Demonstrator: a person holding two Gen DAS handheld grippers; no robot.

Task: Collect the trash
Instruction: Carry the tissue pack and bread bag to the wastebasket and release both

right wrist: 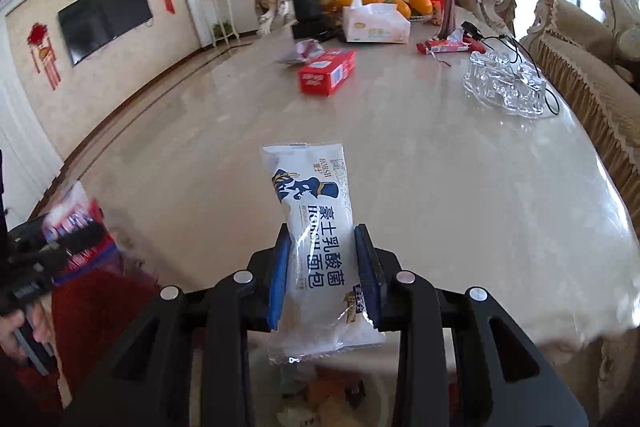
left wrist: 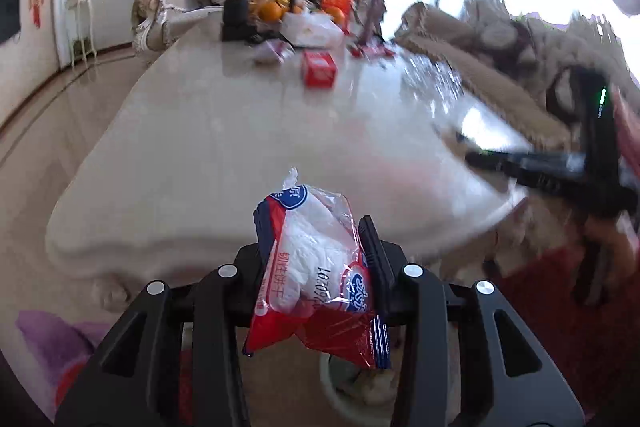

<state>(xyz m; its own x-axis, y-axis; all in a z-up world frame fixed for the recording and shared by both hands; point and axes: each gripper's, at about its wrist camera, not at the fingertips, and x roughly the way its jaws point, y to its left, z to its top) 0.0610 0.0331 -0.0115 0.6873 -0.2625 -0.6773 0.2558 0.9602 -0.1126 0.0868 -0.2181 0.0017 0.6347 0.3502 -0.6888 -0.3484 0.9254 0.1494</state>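
Glossy marble worktop [right wrist: 440,167] in ornate living rm, sofas far/right.
L gripper [left wrist: 316,251] jaws clamp red-white biscuit wrapper [left wrist: 316,267]; R gripper [right wrist: 326,267] jaws clamp white bread wrapper [right wrist: 316,227].

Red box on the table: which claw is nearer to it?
Too close to call. Both the left claw, shut on a red-and-white wrapper, and the right claw, shut on a white bread wrapper, sit at the table's near edge, far from the red box.

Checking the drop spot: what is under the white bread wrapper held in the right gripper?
Below the white bread wrapper, clamped in the right gripper, sits a round white bin holding some scraps. The wrapper and gripper frame cover most of its inside, so its contents stay unclear.
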